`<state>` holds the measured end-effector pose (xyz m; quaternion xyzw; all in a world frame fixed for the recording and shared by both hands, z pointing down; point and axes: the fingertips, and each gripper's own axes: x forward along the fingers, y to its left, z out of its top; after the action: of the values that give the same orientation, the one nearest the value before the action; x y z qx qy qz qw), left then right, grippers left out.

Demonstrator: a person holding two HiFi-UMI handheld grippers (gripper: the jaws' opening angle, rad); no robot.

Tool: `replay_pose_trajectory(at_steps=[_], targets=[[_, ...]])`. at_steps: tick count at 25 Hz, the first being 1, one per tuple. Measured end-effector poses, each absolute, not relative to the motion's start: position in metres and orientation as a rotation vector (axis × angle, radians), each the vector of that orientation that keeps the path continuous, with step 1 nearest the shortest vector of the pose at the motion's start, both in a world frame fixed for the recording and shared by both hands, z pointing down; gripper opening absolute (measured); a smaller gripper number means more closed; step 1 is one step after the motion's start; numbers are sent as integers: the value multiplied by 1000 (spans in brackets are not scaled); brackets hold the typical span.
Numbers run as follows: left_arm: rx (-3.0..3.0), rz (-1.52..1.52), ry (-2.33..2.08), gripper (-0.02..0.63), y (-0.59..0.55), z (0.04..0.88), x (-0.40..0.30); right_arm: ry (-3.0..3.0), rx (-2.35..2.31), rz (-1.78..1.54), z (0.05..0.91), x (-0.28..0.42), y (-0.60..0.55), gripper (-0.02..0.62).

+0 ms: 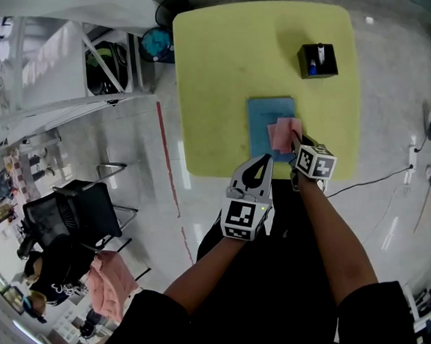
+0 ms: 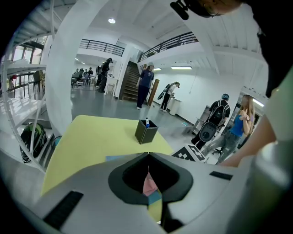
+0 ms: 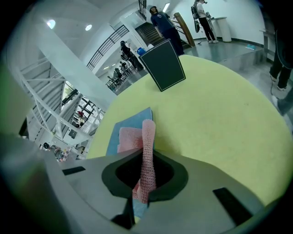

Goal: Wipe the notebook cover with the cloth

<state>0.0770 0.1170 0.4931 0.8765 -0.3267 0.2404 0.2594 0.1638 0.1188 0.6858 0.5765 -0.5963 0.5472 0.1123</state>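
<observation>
Pink cloth [image 1: 284,133], pinched in the right hand-held gripper [image 3: 144,183], lies on the blue notebook [image 1: 263,120] mid-frame on the counter [image 1: 216,72]. Since the left hand-held gripper [image 1: 263,164] is closed and empty, wiping may slide the notebook.

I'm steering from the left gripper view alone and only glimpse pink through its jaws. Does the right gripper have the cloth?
Observer: Yes, the right gripper is shut on the pink cloth.
Operator: Is it on the notebook?
Observer: It lies on the blue notebook, over its near right part.
Operator: Where is my left gripper?
Observer: The left gripper sits at the notebook's near edge, left of the right one.
</observation>
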Motion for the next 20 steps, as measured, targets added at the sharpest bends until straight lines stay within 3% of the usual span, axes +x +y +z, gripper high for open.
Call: replay_pose_trajectory(at_steps=[13,20], targets=[[2365,628,-899,15,113,490,54,-1721,1864,1607,666,217,127,37],[2416,610,-921,15,93,467,31,-1809,1911,1588,621,208,111,37]])
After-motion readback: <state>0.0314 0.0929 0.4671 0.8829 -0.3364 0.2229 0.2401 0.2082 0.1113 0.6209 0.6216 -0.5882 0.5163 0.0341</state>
